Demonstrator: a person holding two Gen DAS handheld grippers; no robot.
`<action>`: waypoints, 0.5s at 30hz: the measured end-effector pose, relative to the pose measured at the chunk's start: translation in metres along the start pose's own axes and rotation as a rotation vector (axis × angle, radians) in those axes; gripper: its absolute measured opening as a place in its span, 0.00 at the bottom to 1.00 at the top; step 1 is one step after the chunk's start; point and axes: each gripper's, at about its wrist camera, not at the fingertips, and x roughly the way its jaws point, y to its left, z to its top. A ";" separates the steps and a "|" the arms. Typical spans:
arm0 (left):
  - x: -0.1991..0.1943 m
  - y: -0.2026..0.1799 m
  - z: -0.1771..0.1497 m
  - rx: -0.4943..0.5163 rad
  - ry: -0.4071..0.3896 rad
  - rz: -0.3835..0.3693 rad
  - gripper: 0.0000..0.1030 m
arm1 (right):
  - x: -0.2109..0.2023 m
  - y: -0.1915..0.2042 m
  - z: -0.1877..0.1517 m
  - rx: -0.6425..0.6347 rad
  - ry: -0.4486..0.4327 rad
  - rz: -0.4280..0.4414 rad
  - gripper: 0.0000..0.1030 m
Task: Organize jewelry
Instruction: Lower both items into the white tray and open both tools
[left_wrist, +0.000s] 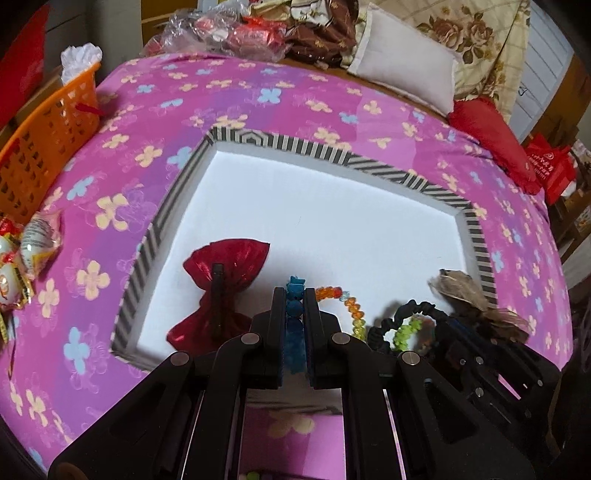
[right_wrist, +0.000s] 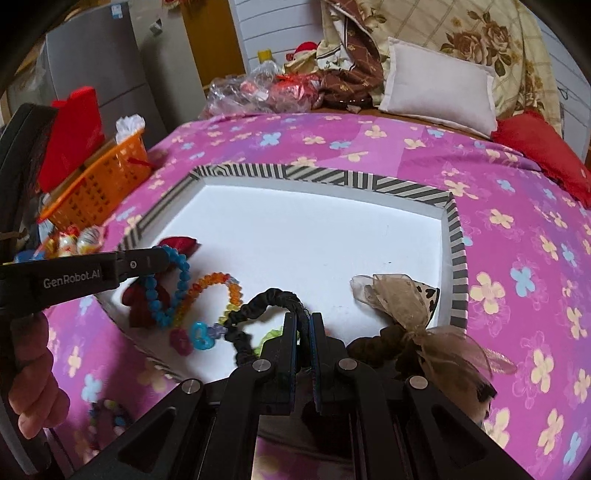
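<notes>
My left gripper (left_wrist: 294, 295) is shut on a blue bead bracelet (left_wrist: 294, 314) above the near edge of the white tray (left_wrist: 332, 210); the bracelet also shows in the right wrist view (right_wrist: 173, 288). My right gripper (right_wrist: 303, 319) is shut on a black scrunchie (right_wrist: 255, 314), also seen in the left wrist view (left_wrist: 402, 317). In the tray lie a red bow clip (left_wrist: 225, 284), an orange and yellow bead bracelet (right_wrist: 218, 288), a green bead bracelet (left_wrist: 406, 330), pink and blue rings (right_wrist: 192, 338), and a brown organza bow scrunchie (right_wrist: 402, 306).
An orange basket (left_wrist: 44, 144) stands at the left on the pink flowered cloth (left_wrist: 258, 96). Wrapped sweets (left_wrist: 33, 243) lie beside it. A white pillow (left_wrist: 406, 70), a red cushion (left_wrist: 491, 136) and plastic bags (left_wrist: 221, 33) are behind. A bead bracelet (right_wrist: 107, 417) lies on the cloth.
</notes>
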 end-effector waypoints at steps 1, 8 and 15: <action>0.003 -0.001 0.000 0.000 0.004 0.002 0.07 | 0.003 0.000 0.000 -0.005 0.005 -0.009 0.06; 0.017 -0.002 -0.002 -0.006 0.028 0.015 0.07 | 0.004 -0.004 -0.002 0.009 0.011 -0.015 0.33; 0.016 0.011 -0.004 -0.056 0.051 0.005 0.21 | -0.015 -0.001 -0.005 0.003 -0.020 -0.012 0.33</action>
